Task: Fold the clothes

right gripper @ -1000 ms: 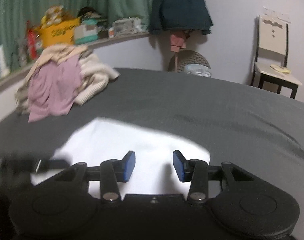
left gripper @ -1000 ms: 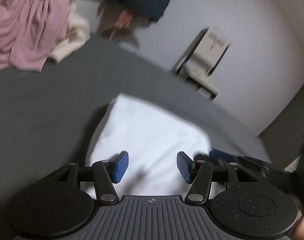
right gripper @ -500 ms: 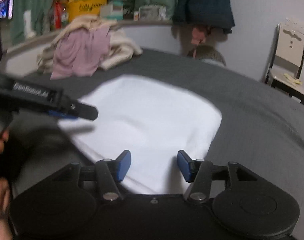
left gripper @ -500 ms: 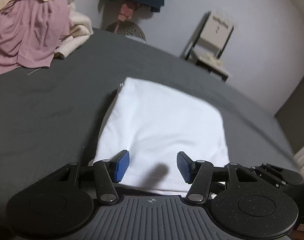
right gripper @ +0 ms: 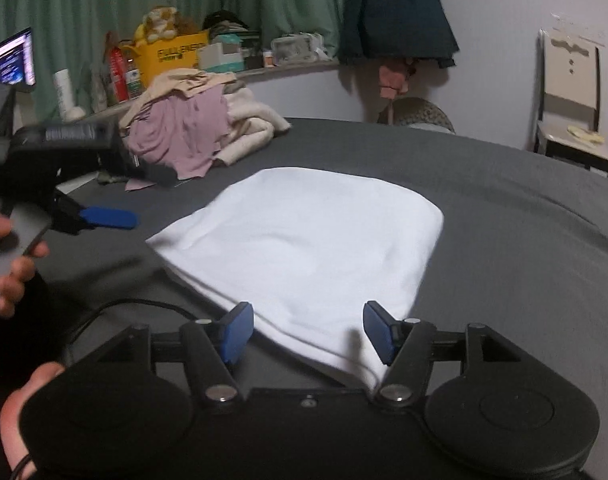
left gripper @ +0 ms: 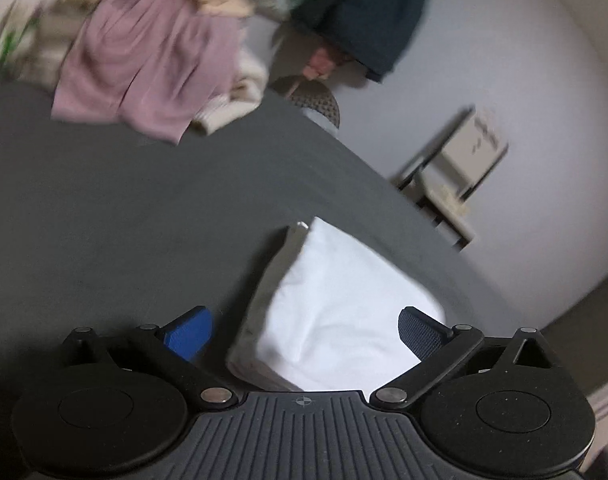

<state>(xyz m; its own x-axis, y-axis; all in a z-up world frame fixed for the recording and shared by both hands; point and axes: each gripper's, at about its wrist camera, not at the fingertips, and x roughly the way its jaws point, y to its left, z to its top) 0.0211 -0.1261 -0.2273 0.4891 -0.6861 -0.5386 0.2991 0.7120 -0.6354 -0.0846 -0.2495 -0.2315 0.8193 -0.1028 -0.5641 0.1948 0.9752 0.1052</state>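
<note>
since half a second ago the left hand-held gripper has spread its blue pads much wider and swung aside, so the folded white garment now sits toward its right pad instead of centred. its jaws stand wide open and hold nothing; the near edge of the cloth lies between them, though whether a pad touches it cannot be told through the blur. the right hand-held gripper is also open and empty, its pads set over the near folded corner of the white garment, which lies flat on the dark grey bed.

only the right wrist view shows the left hand-held gripper from outside, raised at the left edge with one blue pad clear of the cloth. farther back, both views show the pile of pink and cream clothes on the bed and a white chair by the wall; the cluttered shelf reads sharply only from the right.
</note>
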